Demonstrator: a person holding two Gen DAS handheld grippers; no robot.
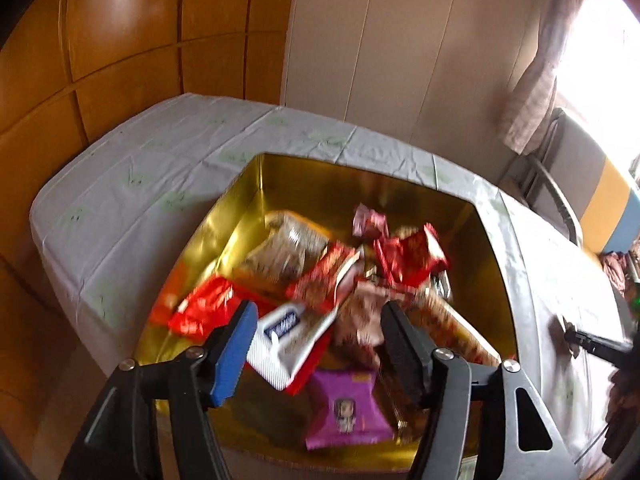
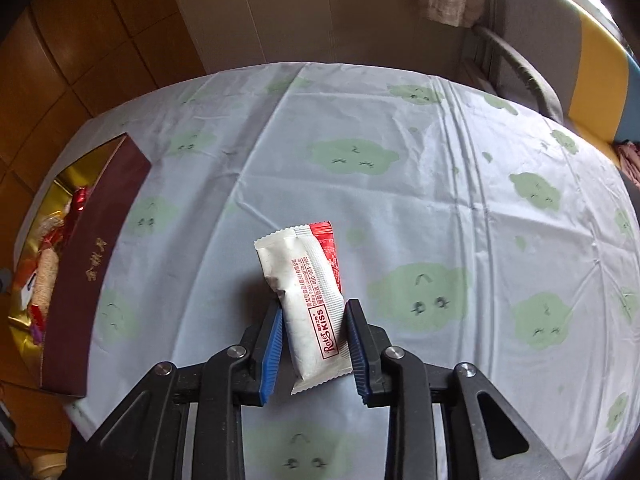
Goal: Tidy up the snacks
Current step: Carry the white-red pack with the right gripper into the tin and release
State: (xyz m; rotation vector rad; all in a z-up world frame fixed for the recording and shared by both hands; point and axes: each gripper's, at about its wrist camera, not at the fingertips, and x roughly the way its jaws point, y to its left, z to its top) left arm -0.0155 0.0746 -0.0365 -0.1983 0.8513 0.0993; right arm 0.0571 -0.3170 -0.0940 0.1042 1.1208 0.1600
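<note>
A gold-lined box [image 1: 492, 240] full of snack packets stands on the table. In it lie red packets [image 1: 412, 258], a white packet [image 1: 286, 344] and a purple packet [image 1: 346, 408]. My left gripper [image 1: 316, 320] hovers open over the box, above the white packet, holding nothing. In the right wrist view my right gripper [image 2: 313, 310] is shut on a white and red snack bar packet [image 2: 306, 288], held above the tablecloth. The box shows at the left there, with its dark red outer wall [image 2: 94, 264].
The table wears a pale blue cloth with green cloud faces [image 2: 420, 184]. A chair [image 2: 560, 52] with grey, yellow and blue padding stands at the far right. Wooden wall panels [image 1: 120, 40] and a curtain [image 1: 536, 92] lie beyond the table.
</note>
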